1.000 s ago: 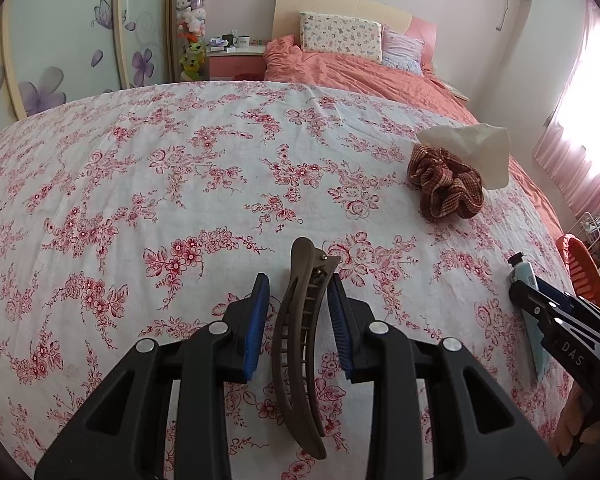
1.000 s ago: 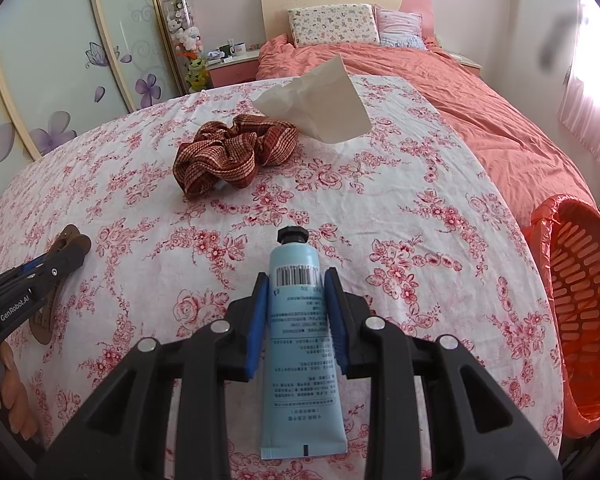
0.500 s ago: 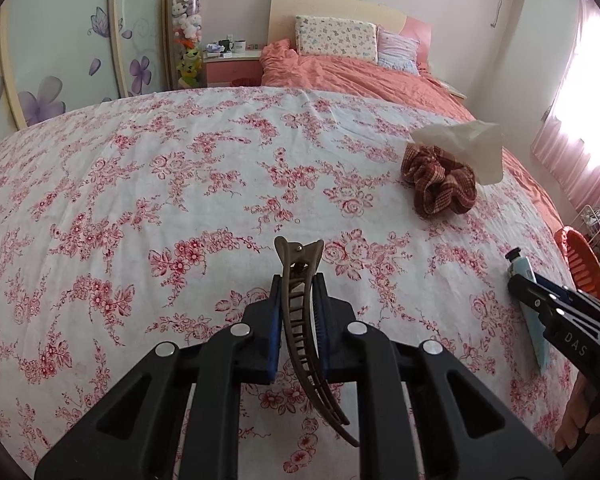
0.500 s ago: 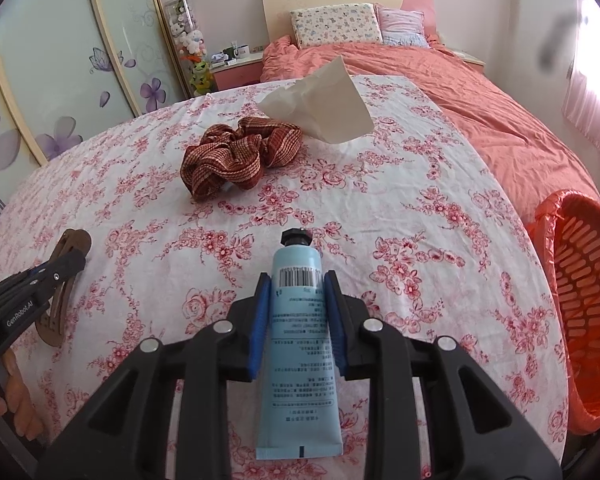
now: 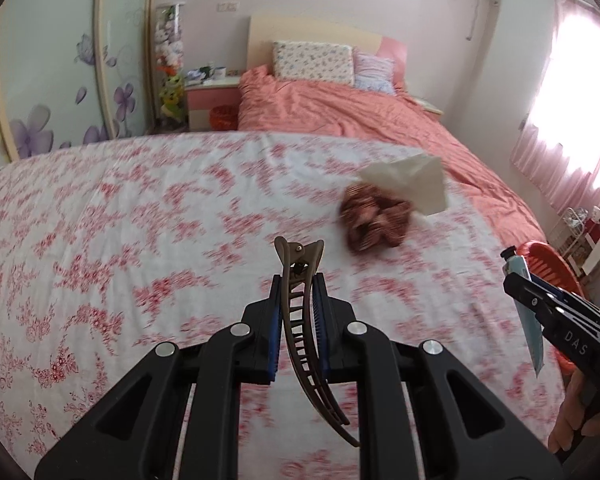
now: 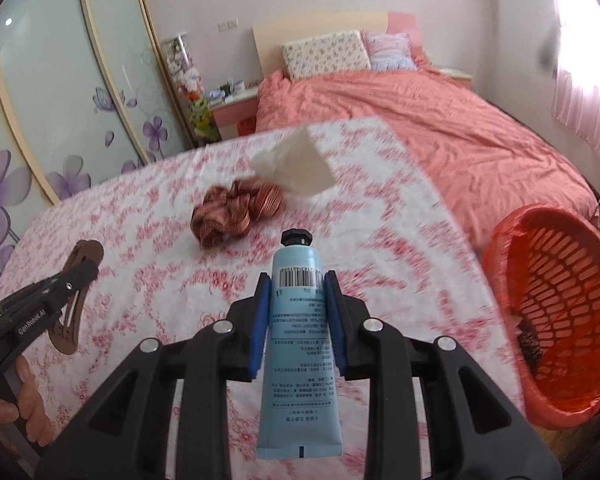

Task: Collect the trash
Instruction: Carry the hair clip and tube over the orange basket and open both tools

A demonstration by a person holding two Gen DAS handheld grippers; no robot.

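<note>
While the left claw (image 5: 297, 280) pinches a brown hair clip (image 5: 306, 332) between its blue pads, the clip hangs clear above the floral bedsheet (image 5: 120, 240). Its hinge end points away from the camera and its curved teeth trail back between the fingers. Likewise, the right claw (image 6: 296, 280) is clamped on a light blue tube (image 6: 298, 344), black cap forward and barcode up, also off the sheet. A brown plaid scrunchie (image 6: 236, 212) lies farther up the bed, touching a crumpled white tissue (image 6: 296, 164). An orange basket (image 6: 556, 312) stands beside the bed at the right, something dark inside.
</note>
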